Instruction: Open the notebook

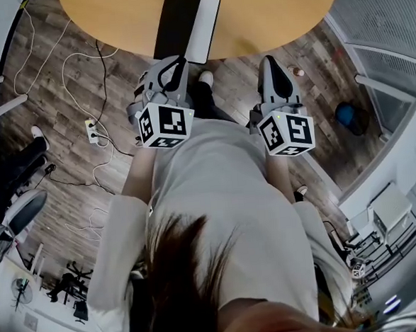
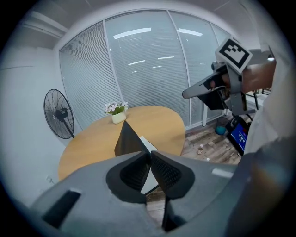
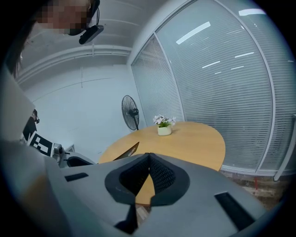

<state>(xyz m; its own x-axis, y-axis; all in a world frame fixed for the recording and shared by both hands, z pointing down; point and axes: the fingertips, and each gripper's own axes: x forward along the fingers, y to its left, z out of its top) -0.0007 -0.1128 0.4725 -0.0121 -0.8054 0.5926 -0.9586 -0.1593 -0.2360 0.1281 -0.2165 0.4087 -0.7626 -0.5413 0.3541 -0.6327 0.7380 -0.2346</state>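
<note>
The notebook (image 1: pixel 178 18) lies near the front edge of the round wooden table (image 1: pixel 268 15). Its black lid stands partly raised over a pale base (image 1: pixel 209 23). In the left gripper view the notebook (image 2: pixel 128 139) shows its lid tilted up just beyond my left gripper (image 2: pixel 150 155), whose pads meet at the tips with nothing between them. My left gripper (image 1: pixel 178 61) hovers at the table's edge, short of the notebook. My right gripper (image 1: pixel 268 59) hangs to the right over the floor. Its tips (image 3: pixel 149 157) are together and empty.
A small pot of flowers (image 2: pixel 118 113) stands at the table's far side. A standing fan (image 2: pixel 58 113) is behind the table by the glass wall. White cables and a power strip (image 1: pixel 92 131) lie on the wooden floor at left. A blue object (image 1: pixel 346 113) sits at right.
</note>
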